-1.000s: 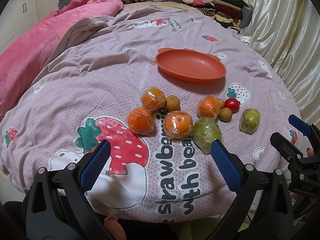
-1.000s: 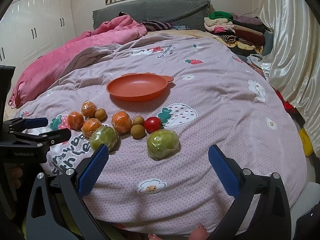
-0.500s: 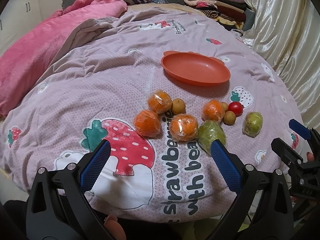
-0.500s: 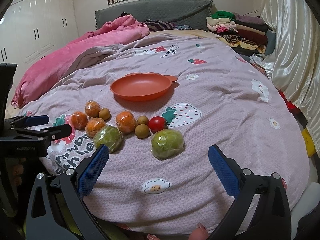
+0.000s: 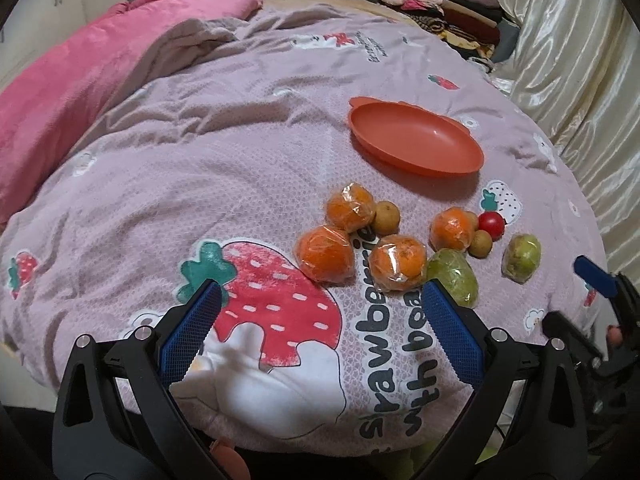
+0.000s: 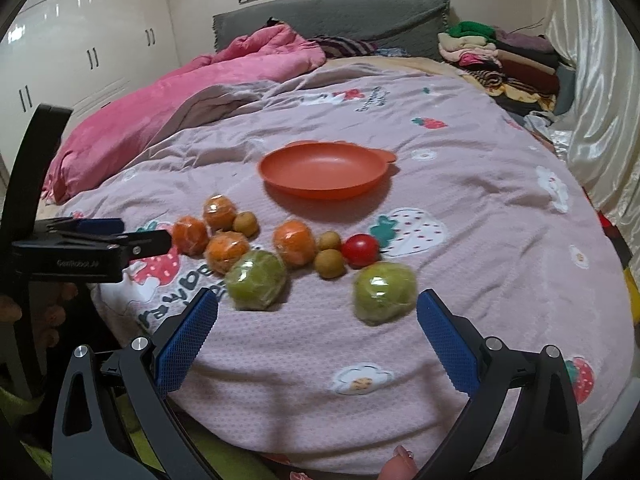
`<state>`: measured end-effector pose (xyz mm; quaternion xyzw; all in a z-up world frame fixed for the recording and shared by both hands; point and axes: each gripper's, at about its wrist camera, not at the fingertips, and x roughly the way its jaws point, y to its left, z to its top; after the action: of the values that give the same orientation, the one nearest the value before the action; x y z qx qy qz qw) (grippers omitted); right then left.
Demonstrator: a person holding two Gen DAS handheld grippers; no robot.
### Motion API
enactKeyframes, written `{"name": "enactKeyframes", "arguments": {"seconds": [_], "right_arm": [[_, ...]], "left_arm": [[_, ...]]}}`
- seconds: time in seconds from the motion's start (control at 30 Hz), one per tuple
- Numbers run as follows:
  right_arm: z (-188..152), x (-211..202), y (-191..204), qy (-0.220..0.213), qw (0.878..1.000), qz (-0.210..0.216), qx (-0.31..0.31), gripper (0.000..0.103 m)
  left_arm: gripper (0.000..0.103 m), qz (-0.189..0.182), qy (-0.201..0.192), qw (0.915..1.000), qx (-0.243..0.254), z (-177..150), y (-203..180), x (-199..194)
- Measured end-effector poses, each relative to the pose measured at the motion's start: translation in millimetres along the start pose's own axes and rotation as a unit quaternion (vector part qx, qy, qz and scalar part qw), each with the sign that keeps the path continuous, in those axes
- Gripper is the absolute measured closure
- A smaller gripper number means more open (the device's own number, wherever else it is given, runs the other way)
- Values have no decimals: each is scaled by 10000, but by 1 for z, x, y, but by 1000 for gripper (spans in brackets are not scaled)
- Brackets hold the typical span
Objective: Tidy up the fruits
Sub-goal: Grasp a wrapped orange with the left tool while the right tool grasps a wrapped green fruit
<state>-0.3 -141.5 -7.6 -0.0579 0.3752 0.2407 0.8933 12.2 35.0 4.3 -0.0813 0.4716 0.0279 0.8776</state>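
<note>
Both views have shifted since a second ago: the fruit sits lower and closer in the right wrist view, and has slid rightward in the left one. Nearest the camera, the left tool hovers over the bed's foot edge, spread wide, gripping nothing, above the big strawberry print on the quilt. Just past its right fingertip lies a wrapped green fruit, the tip overlapping its near side in the picture; whether they touch I cannot tell. Beyond it, three wrapped oranges cluster, with a small brown fruit against the far one.

Over to the right wrist view: the right tool is also spread wide with nothing in it. A second wrapped green fruit lies just inside its right fingertip, close to the blue pad. The first green one sits nearer its left fingertip, slightly farther off. Behind those, a fourth orange, two little brown fruits and a red tomato line up in a loose row.

Farther back, well apart from both tools, the orange plate rests on the quilt, nothing in it. Beyond that, a pink blanket is bunched at left, and folded clothes are stacked at far right.
</note>
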Motion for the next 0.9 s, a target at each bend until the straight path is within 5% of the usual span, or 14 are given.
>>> {"name": "enactKeyframes", "arguments": {"seconds": [0.5,0.8,0.9], "right_arm": [[12,60,20,738,9957,557,-19,4],[12,72,21,798,9948,626,-133,5],[11,76,23,869,9934,734,-170,26]], "left_arm": [[11,-239,364,9990,64,15,8,29],[39,-431,535,9975,163,20,7,42],[46,-526,583,9968,168,21,8,46]]}}
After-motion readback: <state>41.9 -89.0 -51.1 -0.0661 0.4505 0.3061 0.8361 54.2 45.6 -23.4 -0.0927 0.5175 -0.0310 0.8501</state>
